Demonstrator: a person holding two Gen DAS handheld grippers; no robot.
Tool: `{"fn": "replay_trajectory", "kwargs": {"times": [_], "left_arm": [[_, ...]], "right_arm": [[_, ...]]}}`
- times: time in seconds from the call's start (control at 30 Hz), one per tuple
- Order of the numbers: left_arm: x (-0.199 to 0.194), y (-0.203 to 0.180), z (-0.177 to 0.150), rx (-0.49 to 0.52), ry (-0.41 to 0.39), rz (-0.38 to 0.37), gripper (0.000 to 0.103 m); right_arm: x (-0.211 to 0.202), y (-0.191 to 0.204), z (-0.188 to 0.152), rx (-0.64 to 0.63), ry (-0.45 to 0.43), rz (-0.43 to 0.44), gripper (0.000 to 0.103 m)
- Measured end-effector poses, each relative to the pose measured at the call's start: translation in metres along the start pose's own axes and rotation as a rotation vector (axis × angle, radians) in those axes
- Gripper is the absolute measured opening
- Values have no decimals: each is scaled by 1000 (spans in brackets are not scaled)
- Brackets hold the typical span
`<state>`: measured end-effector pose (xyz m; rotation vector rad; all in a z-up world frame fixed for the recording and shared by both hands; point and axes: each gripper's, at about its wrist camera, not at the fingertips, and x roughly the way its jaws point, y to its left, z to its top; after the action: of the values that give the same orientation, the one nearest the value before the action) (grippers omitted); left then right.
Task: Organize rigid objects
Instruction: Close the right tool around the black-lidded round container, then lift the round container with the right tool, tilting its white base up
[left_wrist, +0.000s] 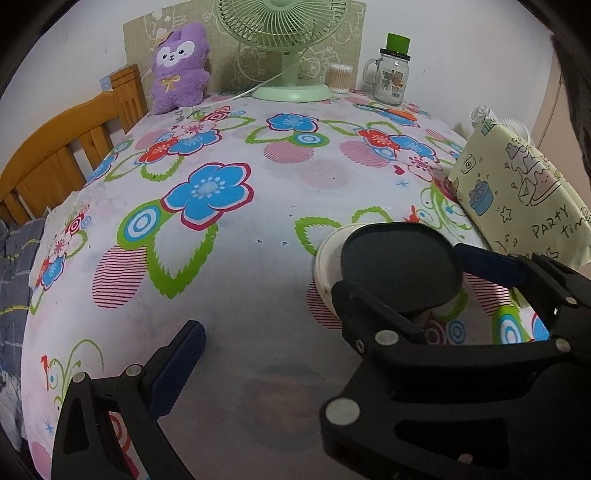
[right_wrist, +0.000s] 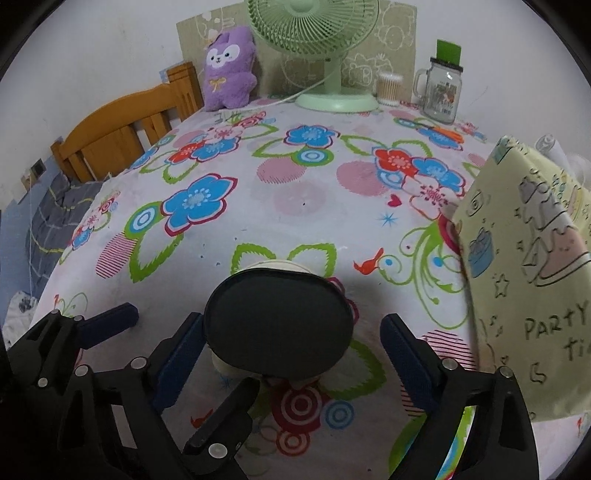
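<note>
A white round container (right_wrist: 229, 365) stands on the flowered tablecloth (right_wrist: 303, 206) under a black oval lid (right_wrist: 277, 325) that is wider than it. The right gripper (right_wrist: 291, 321) is open around the lid; its left pad meets the lid's edge and its right pad stands clear of it. In the left wrist view the container (left_wrist: 327, 258) and lid (left_wrist: 399, 269) lie to the right of the left gripper (left_wrist: 280, 321), which is open with nothing between its pads. One of its black fingers (right_wrist: 225, 421) reaches in just below the lid; contact cannot be judged.
A yellow "party time" bag (right_wrist: 528, 266) leans close on the right. Along the back wall stand a green fan (right_wrist: 332, 96), a purple plush (right_wrist: 229, 70), a box of cotton swabs (right_wrist: 388, 88) and a glass mug jar (right_wrist: 441, 92). A wooden headboard (right_wrist: 114, 136) and bedding lie left.
</note>
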<state>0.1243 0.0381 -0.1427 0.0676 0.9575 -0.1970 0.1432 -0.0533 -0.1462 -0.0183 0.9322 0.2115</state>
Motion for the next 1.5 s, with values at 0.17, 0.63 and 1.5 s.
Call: {"fn": "replay_trajectory", "kwargs": {"times": [0.17,0.63,1.5], "left_arm": [[1,-1,0,10,1,9,103],[1,-14,2,16,11,-10,103],[21,-29,25,41,-1,-12,103]], "right_arm": [[3,1,1,-7,9,14,85],[-8,-10,-1,-21,-10,-16,74],[5,-37,11,40,8,-17,74]]}}
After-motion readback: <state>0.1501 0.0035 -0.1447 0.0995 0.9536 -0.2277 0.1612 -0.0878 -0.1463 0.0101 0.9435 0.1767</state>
